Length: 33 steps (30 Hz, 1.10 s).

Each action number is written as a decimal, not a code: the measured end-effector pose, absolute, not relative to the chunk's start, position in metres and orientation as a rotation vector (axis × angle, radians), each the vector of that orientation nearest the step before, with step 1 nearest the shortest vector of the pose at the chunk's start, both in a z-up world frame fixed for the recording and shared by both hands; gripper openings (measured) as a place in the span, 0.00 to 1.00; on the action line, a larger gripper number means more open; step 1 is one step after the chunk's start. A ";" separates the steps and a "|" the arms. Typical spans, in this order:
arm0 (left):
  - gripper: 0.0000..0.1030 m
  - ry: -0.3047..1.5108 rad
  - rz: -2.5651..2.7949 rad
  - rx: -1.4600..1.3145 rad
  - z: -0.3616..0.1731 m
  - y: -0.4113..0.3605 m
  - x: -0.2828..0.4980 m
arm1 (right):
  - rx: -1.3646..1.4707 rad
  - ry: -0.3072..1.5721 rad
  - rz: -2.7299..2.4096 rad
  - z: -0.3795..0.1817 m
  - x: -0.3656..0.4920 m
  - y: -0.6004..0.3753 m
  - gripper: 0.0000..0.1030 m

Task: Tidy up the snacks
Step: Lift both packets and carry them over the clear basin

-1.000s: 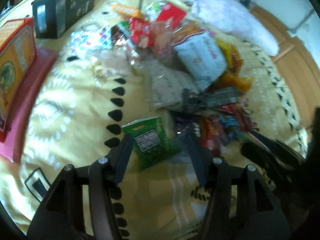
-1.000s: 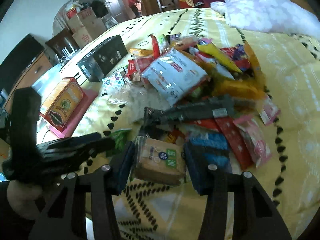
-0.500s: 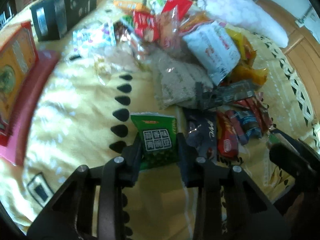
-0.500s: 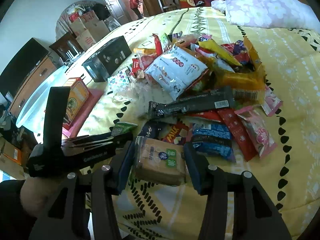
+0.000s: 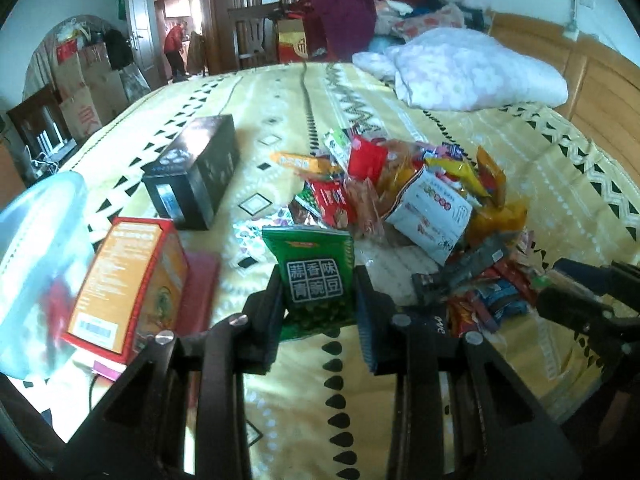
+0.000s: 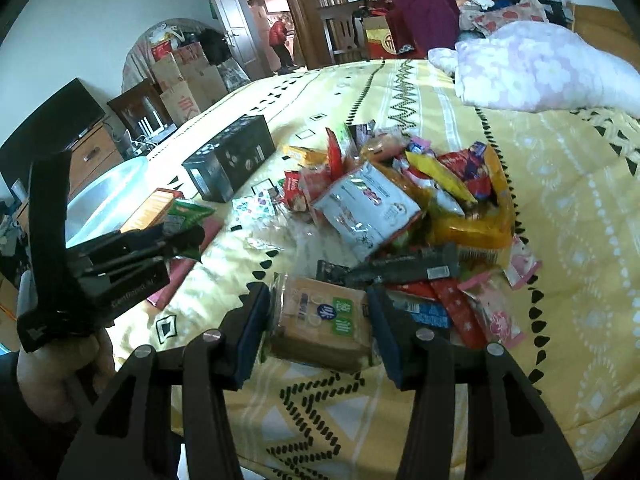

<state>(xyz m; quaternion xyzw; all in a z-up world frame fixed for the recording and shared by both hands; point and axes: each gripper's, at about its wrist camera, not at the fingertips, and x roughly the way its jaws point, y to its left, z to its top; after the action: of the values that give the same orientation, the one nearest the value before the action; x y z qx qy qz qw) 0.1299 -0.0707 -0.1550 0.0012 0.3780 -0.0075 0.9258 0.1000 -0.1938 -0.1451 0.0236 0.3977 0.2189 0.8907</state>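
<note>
Between the fingers of the left gripper (image 5: 318, 300): one green pea-snack packet (image 5: 314, 280), pinched at both side edges, upright, lifted clear of the yellow bedspread (image 5: 320, 392). Level and forward-pointing, that gripper, held above the bedspread. Just left of it: one orange-and-red carton (image 5: 128, 292) standing on a pink flat box (image 5: 200, 280), with one clear plastic tub (image 5: 36, 264) beyond at far left. Ahead and left: one long black box (image 5: 196, 172) lying flat. Ahead and right: one heap of mixed snack packets (image 5: 424, 208), a white bag (image 5: 432, 212) on top, a dark bar wrapper (image 5: 460, 276) along its near edge. Farther off to the right: one flowered pillow (image 5: 472, 72).

Between the fingers of the right gripper (image 6: 316, 320): one brown cracker pack (image 6: 320, 320), clamped from both sides, roughly level, near the heap's close edge; touching the bedspread or just above it, cannot tell. Also pointing forward, this gripper. To its left: the left gripper seen from the side, gripped by a hand (image 6: 60, 368), tilted upward with the green packet at its tip. Ahead: the same heap, black box at left beyond it, pillow far right.
</note>
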 end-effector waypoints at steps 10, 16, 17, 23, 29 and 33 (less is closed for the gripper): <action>0.32 0.750 -0.017 -0.020 -0.141 -0.062 0.119 | 0.016 0.806 0.457 -0.129 0.096 -0.182 0.52; 0.32 0.717 -0.022 -0.039 -0.122 -0.049 0.113 | -0.012 0.783 0.460 -0.115 0.097 -0.170 0.52; 0.32 0.707 -0.020 -0.045 -0.117 -0.045 0.111 | -0.017 0.775 0.464 -0.111 0.098 -0.167 0.52; 0.32 0.612 0.049 -0.092 -0.070 0.009 0.104 | -0.054 0.677 0.515 -0.061 0.114 -0.128 0.52; 0.32 0.539 0.202 -0.149 -0.036 0.093 0.086 | -0.087 0.585 0.642 -0.012 0.125 -0.052 0.52; 0.32 0.533 0.298 -0.178 -0.034 0.147 0.074 | -0.102 0.557 0.737 0.008 0.128 0.005 0.52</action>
<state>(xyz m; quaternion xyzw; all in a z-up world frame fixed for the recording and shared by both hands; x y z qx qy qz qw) 0.0744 0.1475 -0.0338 -0.0877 0.2622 0.1465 0.9498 0.1282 0.0055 0.0083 -0.0490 0.2684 0.3555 0.8940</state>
